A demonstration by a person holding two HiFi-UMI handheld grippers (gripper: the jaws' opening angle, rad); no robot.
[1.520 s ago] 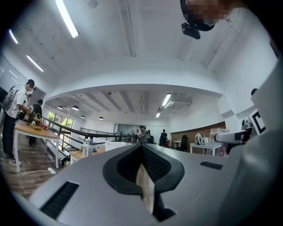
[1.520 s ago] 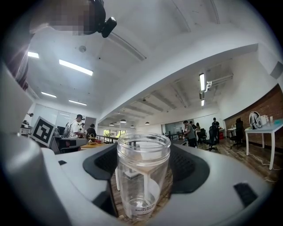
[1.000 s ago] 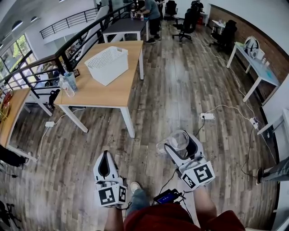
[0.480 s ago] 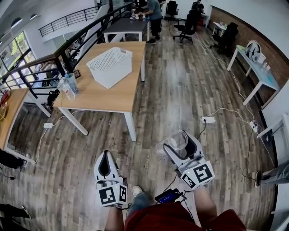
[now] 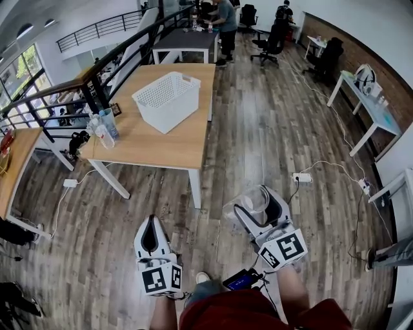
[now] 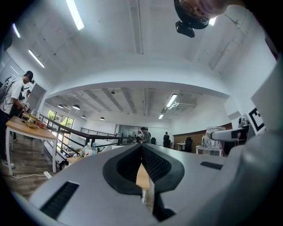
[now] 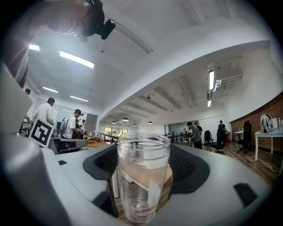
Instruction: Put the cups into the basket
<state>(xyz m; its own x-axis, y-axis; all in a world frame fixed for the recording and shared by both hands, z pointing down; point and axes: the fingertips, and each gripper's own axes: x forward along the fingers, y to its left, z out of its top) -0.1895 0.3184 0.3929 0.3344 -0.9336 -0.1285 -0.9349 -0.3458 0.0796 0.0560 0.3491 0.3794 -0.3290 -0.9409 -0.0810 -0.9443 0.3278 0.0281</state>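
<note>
My right gripper point(image 5: 253, 203) is shut on a clear plastic cup point(image 5: 248, 203), held low over the wood floor; in the right gripper view the cup point(image 7: 142, 176) stands upright between the dark pads. To its left my left gripper point(image 5: 151, 230) is shut with nothing in it, its jaws touching at the tips point(image 6: 142, 150). The white perforated basket point(image 5: 167, 100) sits on the wooden table point(image 5: 161, 138) ahead. Several more clear cups point(image 5: 103, 127) cluster at the table's left edge.
A black railing point(image 5: 77, 87) runs left of the table. A darker table point(image 5: 184, 40) with a person point(image 5: 226, 19) stands behind it. A power strip and cables point(image 5: 302, 176) lie on the floor to the right. Office chairs and a white desk point(image 5: 368, 90) line the brick wall.
The table and basket have shifted slightly nearer and to the right in the head view. Both grippers hold the same pose, the cup still in the right one.
</note>
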